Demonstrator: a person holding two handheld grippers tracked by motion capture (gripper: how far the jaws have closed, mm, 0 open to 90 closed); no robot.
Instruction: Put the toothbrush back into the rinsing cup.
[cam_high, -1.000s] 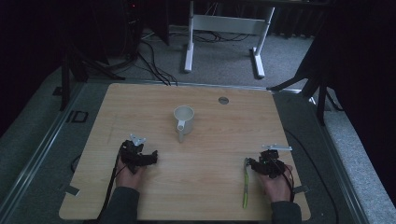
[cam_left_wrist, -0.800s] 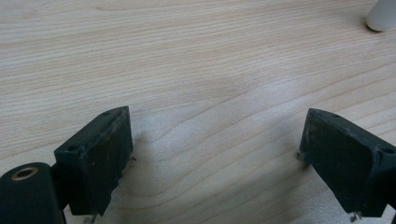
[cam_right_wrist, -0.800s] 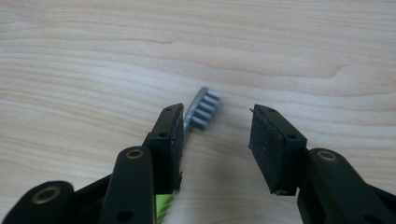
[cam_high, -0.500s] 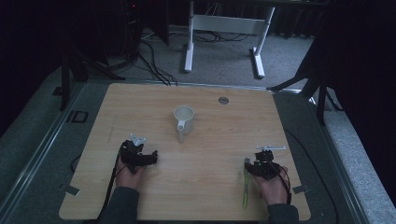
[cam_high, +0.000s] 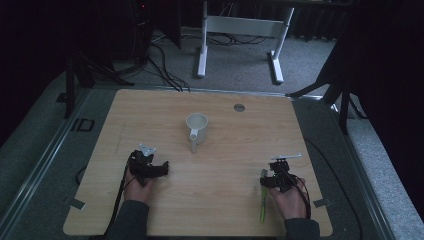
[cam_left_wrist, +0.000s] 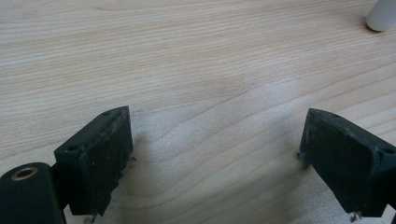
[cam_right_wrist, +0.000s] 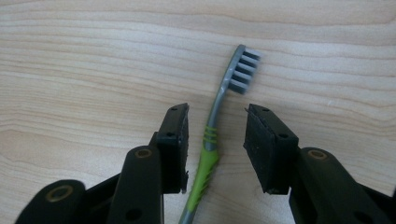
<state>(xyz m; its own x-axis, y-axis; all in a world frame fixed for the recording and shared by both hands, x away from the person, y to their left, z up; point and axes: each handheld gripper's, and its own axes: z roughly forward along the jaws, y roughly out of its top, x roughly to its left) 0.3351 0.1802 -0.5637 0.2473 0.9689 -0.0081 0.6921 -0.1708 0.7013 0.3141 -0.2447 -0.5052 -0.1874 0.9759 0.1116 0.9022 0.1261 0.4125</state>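
Note:
A green and grey toothbrush (cam_right_wrist: 212, 135) lies flat on the wooden table, bristle head away from me; in the high view the toothbrush (cam_high: 262, 206) sits near the front right. My right gripper (cam_right_wrist: 217, 135) is open and straddles its neck, jaws on either side, not touching it; the right gripper (cam_high: 266, 179) is held low at the table. A white mug (cam_high: 196, 128) stands at the table's middle, handle toward the front. My left gripper (cam_high: 159, 171) rests open on the table at the front left, and the left gripper (cam_left_wrist: 215, 154) has bare wood between its jaws.
The wooden table (cam_high: 150, 115) has a round grommet (cam_high: 239, 107) near its far edge. The mug's handle tip (cam_left_wrist: 383, 16) shows at the top right of the left gripper view. A white frame stand (cam_high: 240, 30) and cables lie on the floor beyond.
My right gripper has slid toward the front and lowered over the toothbrush's neck. The left gripper and the mug have stayed put.

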